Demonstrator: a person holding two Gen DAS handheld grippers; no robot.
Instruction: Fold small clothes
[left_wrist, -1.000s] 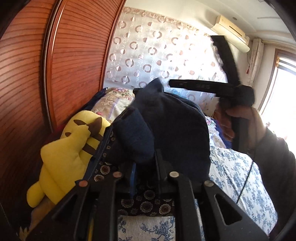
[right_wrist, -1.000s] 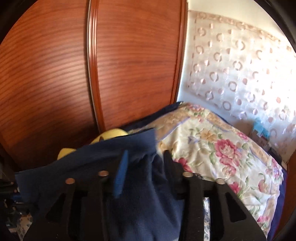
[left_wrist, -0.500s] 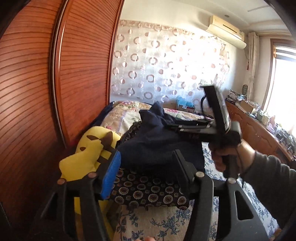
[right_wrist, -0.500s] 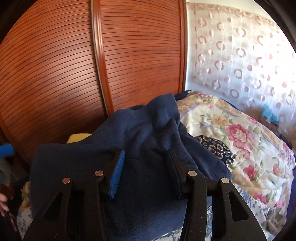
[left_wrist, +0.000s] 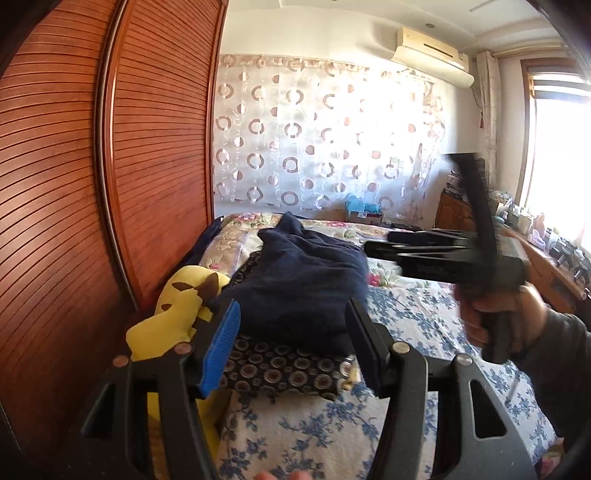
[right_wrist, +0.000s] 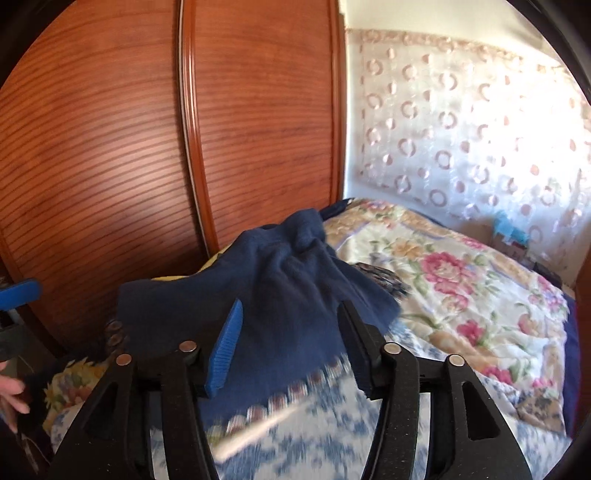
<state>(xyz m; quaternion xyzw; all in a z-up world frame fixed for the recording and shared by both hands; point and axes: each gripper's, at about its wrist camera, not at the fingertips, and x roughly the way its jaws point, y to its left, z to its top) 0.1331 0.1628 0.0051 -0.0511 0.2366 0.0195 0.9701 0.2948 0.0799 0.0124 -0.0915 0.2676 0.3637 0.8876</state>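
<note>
Both grippers off the navy garment, bed-side pile

Left wrist view: left gripper (left_wrist: 293, 341) at lower centre, jaws apart, nothing between the pads. Blue pad on the left finger, black on the right. Beyond the tips, centre frame, the navy garment (left_wrist: 299, 280) lies loosely folded, one corner peaking up at the back. It sits on a dark cloth (left_wrist: 284, 369) printed with rings, which lies on the bed (left_wrist: 417, 317) with its blue-flowered cover. Yellow plush (left_wrist: 177, 314) just left of the pile, touching it, against the wardrobe (left_wrist: 74, 184) that fills the left of the frame.

Right of centre: right gripper (left_wrist: 376, 245), blurred, held sideways above the bed by a hand (left_wrist: 495, 314) in a grey sleeve (left_wrist: 565, 354). Its tips point left, near the garment's right edge; contact cannot be told through the blur.

Right wrist view: right gripper (right_wrist: 288, 345) at lower centre, jaws opening, pads clear of the fabric. Garment (right_wrist: 266, 295) spread just beyond the tips, centre frame, crumpled peak at its top. Ring-print edge shows below it, smeared by blur. Floral quilt (right_wrist: 461, 288) to the right, reaching the far wall.

Far left edge of the same view: a blue pad (right_wrist: 20, 293) of the other gripper, and fingers (right_wrist: 11, 395) below it.

Background in both: curtain (left_wrist: 325, 136) with ring pattern, lit from behind. Air conditioner (left_wrist: 432, 50) upper right in the left view
</note>
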